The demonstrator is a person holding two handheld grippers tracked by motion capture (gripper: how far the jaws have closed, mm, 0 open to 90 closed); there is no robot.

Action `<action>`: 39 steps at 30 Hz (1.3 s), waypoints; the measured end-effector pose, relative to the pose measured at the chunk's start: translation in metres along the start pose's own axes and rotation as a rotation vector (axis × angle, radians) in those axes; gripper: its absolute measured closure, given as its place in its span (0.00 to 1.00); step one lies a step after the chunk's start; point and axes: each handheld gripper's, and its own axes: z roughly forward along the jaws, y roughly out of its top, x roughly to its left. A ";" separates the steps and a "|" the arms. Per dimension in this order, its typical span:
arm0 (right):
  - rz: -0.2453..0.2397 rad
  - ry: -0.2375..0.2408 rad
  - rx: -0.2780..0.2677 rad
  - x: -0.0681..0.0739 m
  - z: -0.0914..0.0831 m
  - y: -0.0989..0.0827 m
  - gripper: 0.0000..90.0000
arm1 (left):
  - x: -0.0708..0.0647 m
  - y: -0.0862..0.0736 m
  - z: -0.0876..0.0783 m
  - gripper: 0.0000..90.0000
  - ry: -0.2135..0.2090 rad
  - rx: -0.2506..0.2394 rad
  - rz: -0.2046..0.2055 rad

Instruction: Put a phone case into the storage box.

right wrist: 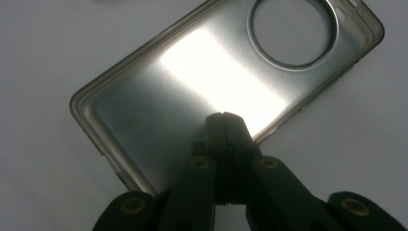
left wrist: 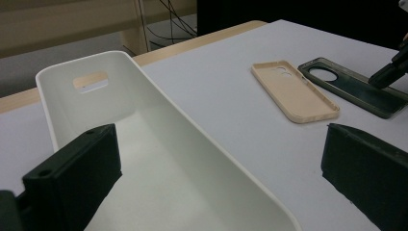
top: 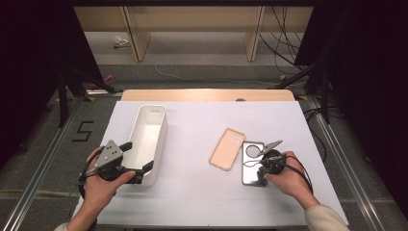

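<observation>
Take the white bin [top: 148, 139] as your landmark. Your left gripper [top: 139, 161] sits at the bin's near end, jaws spread wide with the bin's near right wall between them, pressing on nothing. Well to the right of the bin lie two phone cases on the white table cover [top: 192, 192]: a tan case [top: 227, 148] closer to the bin, and a dark translucent case [top: 251, 163] just beyond it, on the side away from the bin.

Your right gripper [right wrist: 223, 118] is over that dark case, jaws brought fully together, tips down on its inner face near the long edge. They look closed on themselves, not pinching the rim; whether any lip is caught between them can't be made out.

You appear to be at the pick-up step for the dark case, likely bound for the bin. The next move calls for a real hold: open slightly, straddle the raised side wall, then close. The case is thin and slick, so a grip on the flat will probably slip.
</observation>
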 end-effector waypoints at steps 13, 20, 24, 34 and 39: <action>-0.018 0.022 -0.010 0.000 -0.003 0.000 1.00 | 0.000 0.000 0.000 0.00 0.001 -0.001 0.000; -0.259 0.048 -0.005 0.010 -0.016 0.006 0.73 | 0.000 0.000 0.000 0.00 -0.001 -0.001 -0.001; -0.396 0.046 0.043 0.013 -0.017 0.007 0.54 | 0.000 0.000 0.000 0.00 -0.001 -0.003 -0.001; -0.563 0.049 0.136 0.023 -0.014 0.008 0.37 | 0.000 0.000 0.000 0.00 -0.001 -0.002 0.000; -0.599 0.031 0.163 0.026 -0.011 0.011 0.37 | 0.000 0.000 0.000 0.00 -0.002 -0.002 0.001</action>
